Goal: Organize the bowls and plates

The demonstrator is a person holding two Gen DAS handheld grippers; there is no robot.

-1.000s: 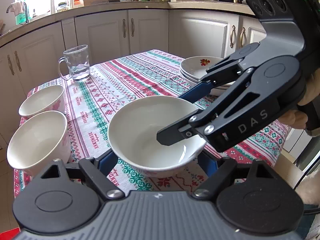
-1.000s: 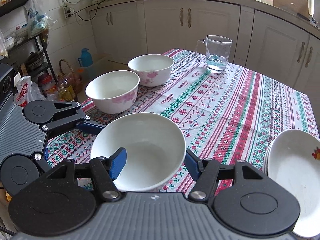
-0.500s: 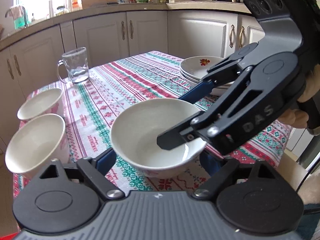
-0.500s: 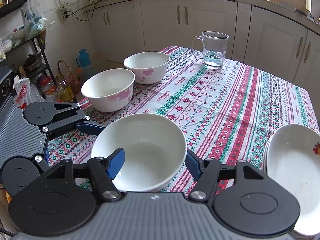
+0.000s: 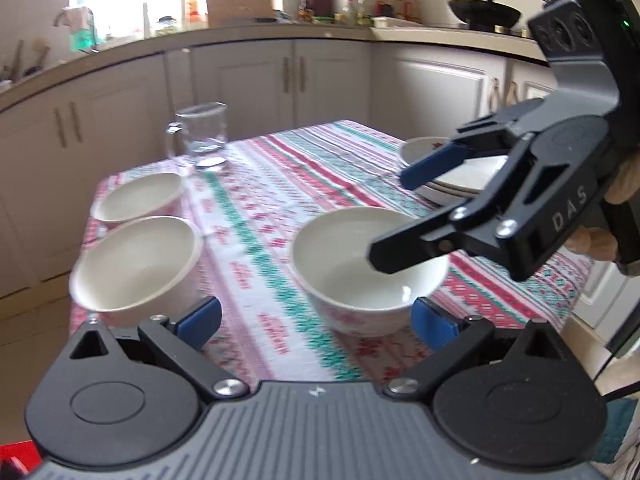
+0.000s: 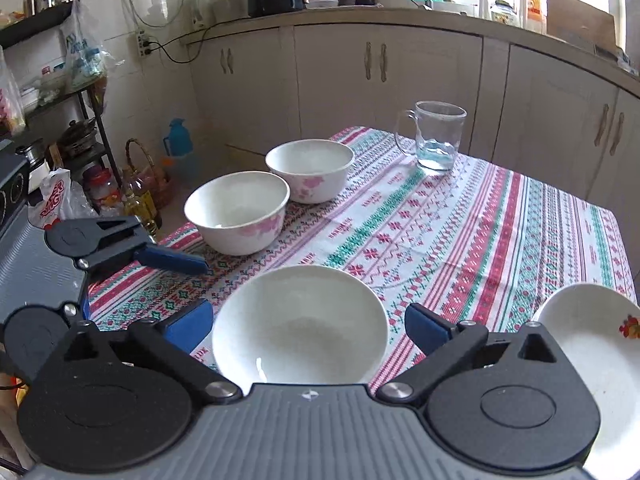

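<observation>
A white bowl with pink flowers point(image 5: 368, 264) point(image 6: 300, 326) sits on the patterned tablecloth point(image 6: 460, 232), near its front edge. My right gripper point(image 6: 308, 326) is open, its blue pads on either side of this bowl. My left gripper point(image 5: 316, 318) is open, with the bowl by its right pad; its fingers point(image 6: 172, 260) show in the right wrist view. Two more flowered bowls point(image 6: 238, 212) point(image 6: 310, 170) stand together at the table's left side. A stack of white plates point(image 6: 596, 356) point(image 5: 452, 172) lies at the right.
A glass mug point(image 6: 436, 136) with a little water stands at the far side of the table. Kitchen cabinets point(image 6: 380, 80) run behind the table. A shelf rack point(image 6: 60, 92), bottles and a basket stand on the floor at the left.
Both grippers have drawn back and risen from the near bowl, which rests on the table. The left view has swung left, so the two left bowls sit nearer its centre.
</observation>
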